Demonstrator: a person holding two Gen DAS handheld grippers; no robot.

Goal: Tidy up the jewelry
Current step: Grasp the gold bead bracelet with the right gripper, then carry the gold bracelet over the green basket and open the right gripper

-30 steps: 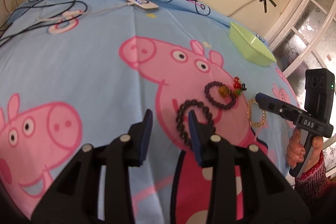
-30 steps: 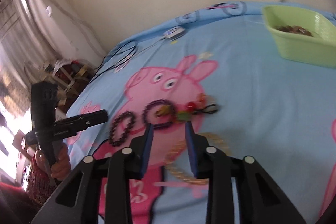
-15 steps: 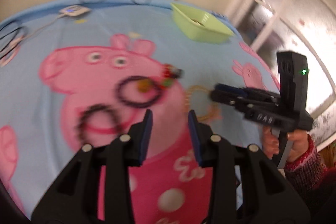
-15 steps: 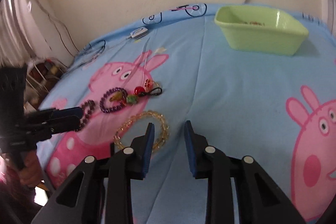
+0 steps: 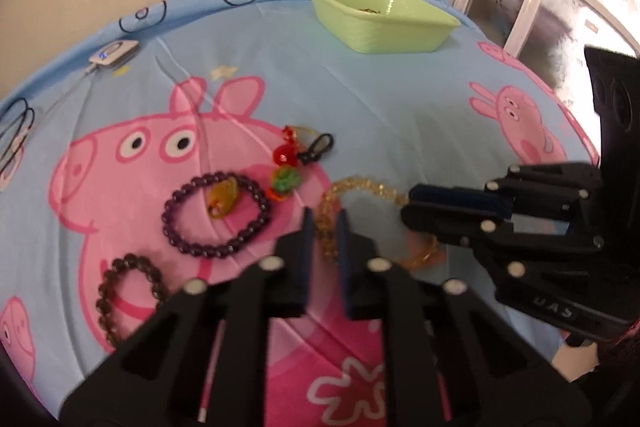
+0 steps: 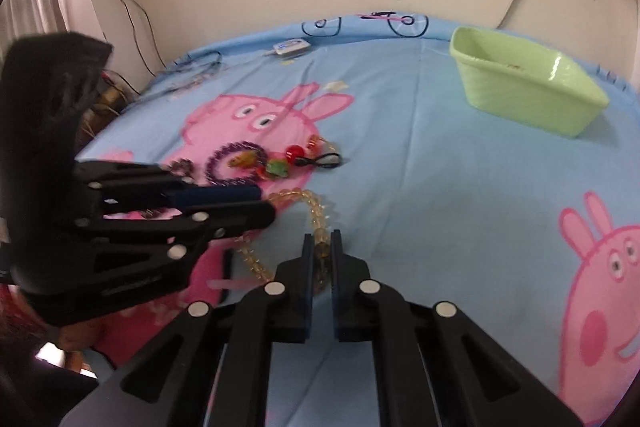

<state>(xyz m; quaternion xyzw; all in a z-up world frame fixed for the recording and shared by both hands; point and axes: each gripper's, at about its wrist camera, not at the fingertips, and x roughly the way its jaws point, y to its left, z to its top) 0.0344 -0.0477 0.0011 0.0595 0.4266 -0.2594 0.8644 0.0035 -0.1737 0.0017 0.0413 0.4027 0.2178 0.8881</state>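
- A blue cartoon-pig bedsheet [image 5: 392,99] covers the whole surface.
- A green tub [image 6: 524,95] sits at the sheet's far edge, well apart from the jewelry.
- The right gripper [image 6: 321,247] is pinched closed on the yellow bead bracelet [image 6: 316,211], mid-sheet.
- The left gripper [image 5: 323,227] straddles the same bracelet's other side, fingers narrowly parted; whether they grip it is unclear.
- A purple bracelet [image 5: 216,215], dark bracelet [image 5: 128,291] and red-green charm [image 5: 286,167] lie nearby.

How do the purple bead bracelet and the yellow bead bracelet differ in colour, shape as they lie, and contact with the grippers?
The purple bracelet has dark, opaque-looking beads; the yellow bracelet has clear amber ones. The purple bracelet lies as a neat round loop; the yellow one is pulled into an uneven shape. No gripper touches the purple; the right gripper pinches the yellow. Both are beaded loops on the blue sheet.
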